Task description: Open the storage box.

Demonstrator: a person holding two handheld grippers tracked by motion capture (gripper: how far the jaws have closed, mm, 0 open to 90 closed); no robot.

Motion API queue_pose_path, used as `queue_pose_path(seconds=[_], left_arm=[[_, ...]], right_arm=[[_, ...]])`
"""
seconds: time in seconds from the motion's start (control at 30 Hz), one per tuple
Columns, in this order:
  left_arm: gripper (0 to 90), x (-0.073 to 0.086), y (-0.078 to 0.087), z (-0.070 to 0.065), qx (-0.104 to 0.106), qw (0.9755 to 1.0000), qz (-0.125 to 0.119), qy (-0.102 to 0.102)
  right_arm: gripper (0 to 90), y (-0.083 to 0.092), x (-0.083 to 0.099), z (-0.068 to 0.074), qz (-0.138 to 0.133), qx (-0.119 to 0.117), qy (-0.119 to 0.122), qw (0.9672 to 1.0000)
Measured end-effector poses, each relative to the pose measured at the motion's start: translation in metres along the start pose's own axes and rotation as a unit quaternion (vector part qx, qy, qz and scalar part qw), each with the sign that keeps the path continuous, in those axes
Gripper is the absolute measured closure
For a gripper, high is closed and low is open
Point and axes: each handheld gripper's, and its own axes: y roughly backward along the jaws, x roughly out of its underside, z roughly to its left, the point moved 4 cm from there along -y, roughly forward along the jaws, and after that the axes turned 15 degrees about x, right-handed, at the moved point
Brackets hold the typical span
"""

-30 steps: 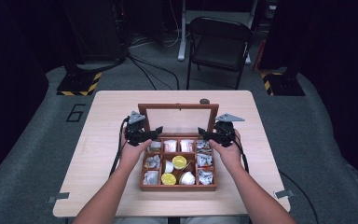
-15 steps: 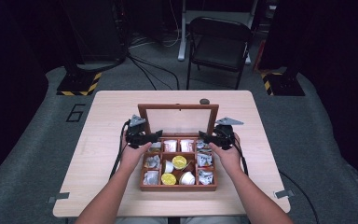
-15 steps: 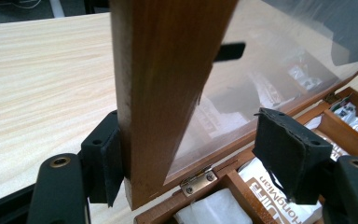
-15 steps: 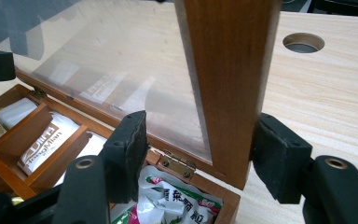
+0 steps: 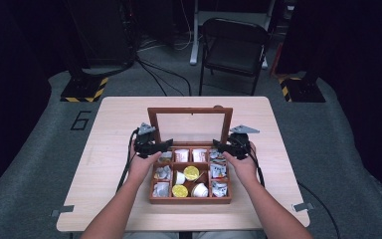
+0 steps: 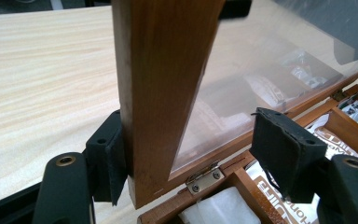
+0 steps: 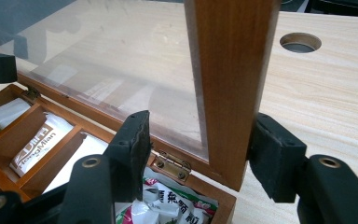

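Each hand-held gripper, left (image 6: 191, 154) and right (image 7: 200, 154), has been closing around the upright lid (image 5: 190, 110), one pad touching.

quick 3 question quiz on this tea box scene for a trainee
1. True or false: the wooden box's lid stands upright.
2. Which post of the lid frame does the left tool straddle? A left post B right post
3. What fastens lid to box?

Key: 1 true. 2 A; one pad touches the post, the other stands apart; jaws have just been closing. 3 Small metal hinges.
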Motion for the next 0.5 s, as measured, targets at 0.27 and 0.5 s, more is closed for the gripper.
queue_pose_path(seconds=[0.27,0.5], left_arm=[[32.8,-0.0002,-0.0023,0.0016,-0.005,0.9999,-0.008,0.008],[35.6,-0.0002,-0.0044,0.0068,-0.008,0.9999,-0.008,0.013]], right_arm=[[42.0,-0.0033,-0.0023,-0.0004,0.007,0.002,-0.002,1.0],[46.1,-0.0085,-0.0046,-0.0043,0.011,0.002,-0.004,0.9999]])
